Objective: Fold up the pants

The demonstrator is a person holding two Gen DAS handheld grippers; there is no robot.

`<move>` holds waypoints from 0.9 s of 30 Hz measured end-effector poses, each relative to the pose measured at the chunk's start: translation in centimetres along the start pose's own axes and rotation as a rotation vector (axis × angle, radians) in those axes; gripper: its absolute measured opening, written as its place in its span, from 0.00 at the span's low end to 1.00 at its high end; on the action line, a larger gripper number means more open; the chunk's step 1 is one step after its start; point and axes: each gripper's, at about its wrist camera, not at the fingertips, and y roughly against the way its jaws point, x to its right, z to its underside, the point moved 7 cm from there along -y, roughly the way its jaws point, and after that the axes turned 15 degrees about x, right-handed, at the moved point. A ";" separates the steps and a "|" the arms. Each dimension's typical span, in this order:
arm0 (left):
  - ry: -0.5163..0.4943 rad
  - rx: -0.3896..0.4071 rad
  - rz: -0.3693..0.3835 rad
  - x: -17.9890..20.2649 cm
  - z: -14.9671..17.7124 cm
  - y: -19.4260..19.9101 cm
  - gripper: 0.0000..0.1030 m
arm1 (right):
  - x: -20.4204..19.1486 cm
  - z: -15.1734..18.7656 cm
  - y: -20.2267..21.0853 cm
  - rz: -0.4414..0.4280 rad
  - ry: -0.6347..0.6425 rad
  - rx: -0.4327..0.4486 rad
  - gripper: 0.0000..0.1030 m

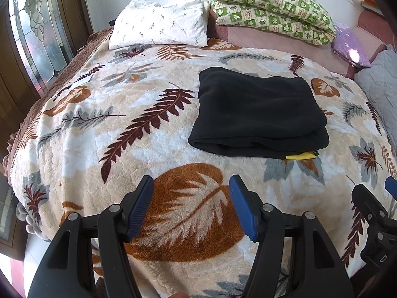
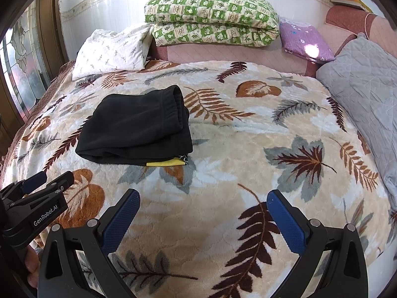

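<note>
— Closest to us in the left wrist view is our left gripper (image 1: 189, 207), its blue pads (image 1: 141, 207) apart with nothing between them but the leaf blanket (image 1: 99, 134) below.

— And the pants (image 1: 258, 114)?

— Ahead of the jaws and a little to the right, well apart from the pads. We see them folded into a thick black bundle lying flat on the blanket, with a yellow strip (image 1: 301, 156) peeking out at the near right corner.

— Anything beside us?

— Off to the right of the jaws, part of our right gripper (image 1: 372, 206) shows at the edge. Far ahead, a white pillow (image 1: 161, 24) sits to the left and a green quilt (image 1: 270, 7) to the right.

— Now the right wrist view.

— Nearest us there, our right gripper (image 2: 203, 221) also stands with its pads (image 2: 119, 223) wide apart, holding nothing, over the blanket (image 2: 248, 149).

— Where do the pants (image 2: 136, 126) sit from here?

— Ahead and to the left of the jaws, not touching them. We can make out the waistband at the far right end of the bundle and the yellow strip (image 2: 162, 163) at the near edge.

— And around?

— Left of the jaws, our left gripper (image 2: 47, 181) pokes in at the edge. A grey pillow (image 2: 364, 74) lies far right, the green quilt (image 2: 211, 17) straight ahead, and a purple cloth (image 2: 305, 39) next to it.
</note>
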 end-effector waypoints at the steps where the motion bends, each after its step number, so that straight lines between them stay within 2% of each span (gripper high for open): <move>1: 0.000 -0.001 0.002 0.0 0.0 0.0 0.61 | 0.0 0.0 0.0 0.001 0.001 0.001 1.00; 17: -0.012 -0.014 0.032 0.5 -0.2 0.2 0.61 | 0.0 0.1 0.0 0.000 0.002 -0.002 1.00; 22: -0.002 -0.029 0.063 0.7 -0.2 0.1 0.61 | -0.1 0.0 0.0 0.002 0.001 -0.003 1.00; 27: -0.008 0.013 0.053 0.6 -0.8 0.5 0.69 | -0.1 0.0 0.0 0.001 0.002 -0.004 1.00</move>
